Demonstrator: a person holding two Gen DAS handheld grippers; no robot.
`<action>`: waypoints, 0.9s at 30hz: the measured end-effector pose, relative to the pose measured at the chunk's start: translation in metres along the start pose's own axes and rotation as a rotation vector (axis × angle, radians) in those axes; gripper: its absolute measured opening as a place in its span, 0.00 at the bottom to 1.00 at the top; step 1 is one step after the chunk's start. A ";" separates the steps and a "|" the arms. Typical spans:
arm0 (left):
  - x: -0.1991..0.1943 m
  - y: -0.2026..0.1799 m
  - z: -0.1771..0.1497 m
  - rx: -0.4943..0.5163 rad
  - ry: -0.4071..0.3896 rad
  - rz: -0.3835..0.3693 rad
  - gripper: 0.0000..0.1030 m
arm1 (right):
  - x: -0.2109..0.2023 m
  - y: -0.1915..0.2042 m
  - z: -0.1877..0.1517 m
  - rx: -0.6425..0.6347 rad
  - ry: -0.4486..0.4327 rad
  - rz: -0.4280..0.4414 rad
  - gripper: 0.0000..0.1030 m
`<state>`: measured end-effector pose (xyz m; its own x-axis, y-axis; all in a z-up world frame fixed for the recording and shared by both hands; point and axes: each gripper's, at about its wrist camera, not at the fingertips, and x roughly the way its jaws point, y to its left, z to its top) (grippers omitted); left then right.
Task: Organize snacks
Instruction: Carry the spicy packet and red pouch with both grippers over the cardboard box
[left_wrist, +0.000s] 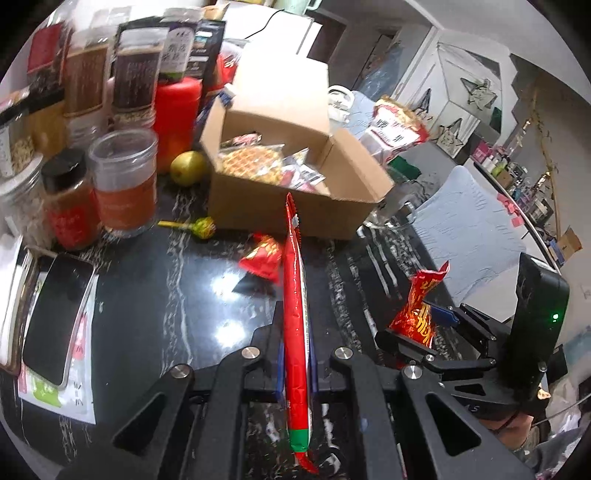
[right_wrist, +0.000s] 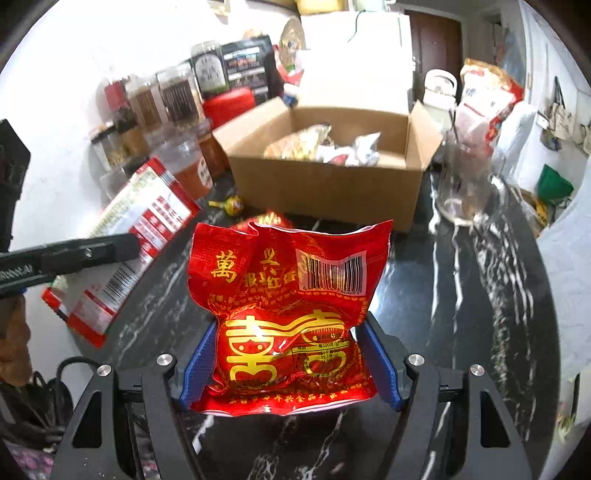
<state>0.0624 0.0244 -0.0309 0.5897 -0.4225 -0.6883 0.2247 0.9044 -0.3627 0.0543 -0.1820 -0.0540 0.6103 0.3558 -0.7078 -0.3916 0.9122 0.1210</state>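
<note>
Mid-carry, both tongs loaded. Left gripper (left_wrist: 295, 373) was clamped tight on a flat red packet (left_wrist: 294, 314) held edge-up; right gripper (right_wrist: 291, 363) was pinching a red foil egg pouch (right_wrist: 288, 317). Both hung above the marble table (right_wrist: 461, 295), short of the cardboard box (right_wrist: 325, 184). Next, probably: reach over the rim, release inside.

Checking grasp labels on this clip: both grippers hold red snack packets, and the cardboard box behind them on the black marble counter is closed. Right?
Not quite: the cardboard box is open, flaps up, with snacks inside, as the right wrist view shows. The left gripper and right gripper do each hold a red packet.
</note>
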 end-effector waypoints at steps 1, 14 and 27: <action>-0.001 -0.004 0.004 0.010 -0.009 -0.004 0.09 | -0.005 0.001 0.004 -0.006 -0.016 0.003 0.71; -0.001 -0.038 0.058 0.072 -0.096 -0.053 0.09 | -0.030 -0.009 0.066 -0.010 -0.161 0.062 0.71; 0.018 -0.043 0.128 0.129 -0.158 -0.047 0.09 | -0.016 -0.038 0.130 -0.039 -0.231 0.040 0.71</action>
<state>0.1622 -0.0141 0.0527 0.6881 -0.4593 -0.5618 0.3462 0.8882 -0.3021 0.1490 -0.1960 0.0428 0.7333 0.4326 -0.5246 -0.4422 0.8895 0.1154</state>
